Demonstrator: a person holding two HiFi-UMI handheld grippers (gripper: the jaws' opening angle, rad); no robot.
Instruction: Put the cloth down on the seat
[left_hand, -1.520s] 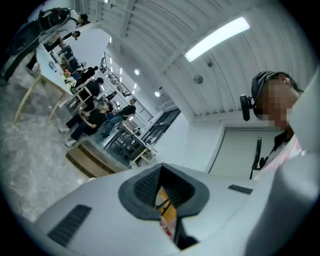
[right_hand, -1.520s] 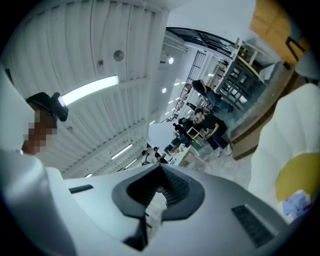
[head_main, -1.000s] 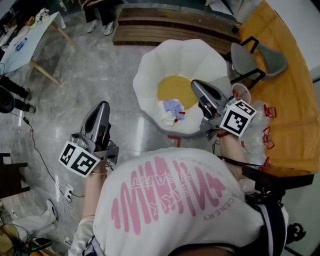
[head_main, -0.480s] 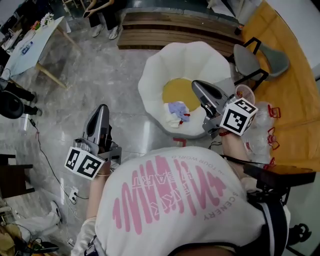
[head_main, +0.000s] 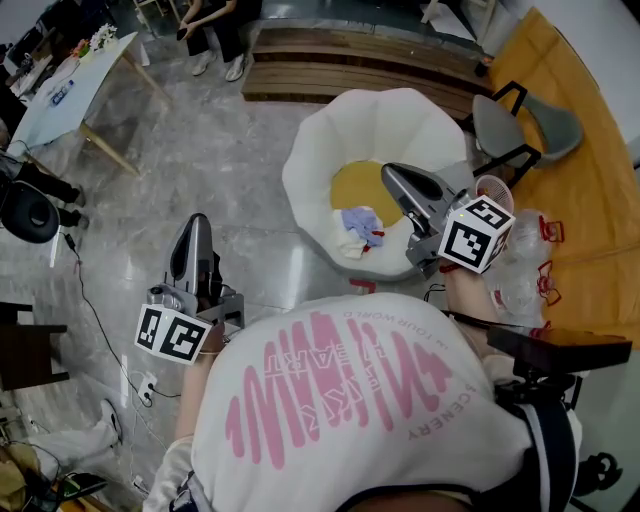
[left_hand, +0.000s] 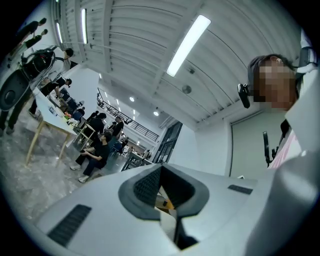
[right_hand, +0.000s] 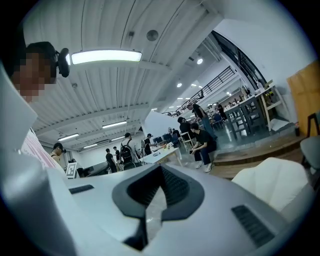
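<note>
Head view: the cloth (head_main: 358, 228) is seen crumpled on the white seat (head_main: 400, 120), at its near edge beside the yellow cushion (head_main: 356, 184). The right gripper (head_main: 389, 173) is held above the seat, clear of the cloth; the left gripper (head_main: 194, 222) is held over the floor (head_main: 230, 150).
Left gripper view: jaws are pressed together, nothing between.
Right gripper view: jaws likewise clenched, empty.

Head view: the seat (head_main: 330, 150) stands at upper centre of the frame, with the cloth (head_main: 357, 228) lying in it near its lower edge. The right gripper (head_main: 390, 173) is just right of the cloth, over the seat's right side. The left gripper (head_main: 196, 222) is at lower left, well apart from the seat. A table (head_main: 60, 90) occupies the upper left. A step (head_main: 350, 65) runs above the seat, and a chair (head_main: 495, 120) stands to its right.
</note>
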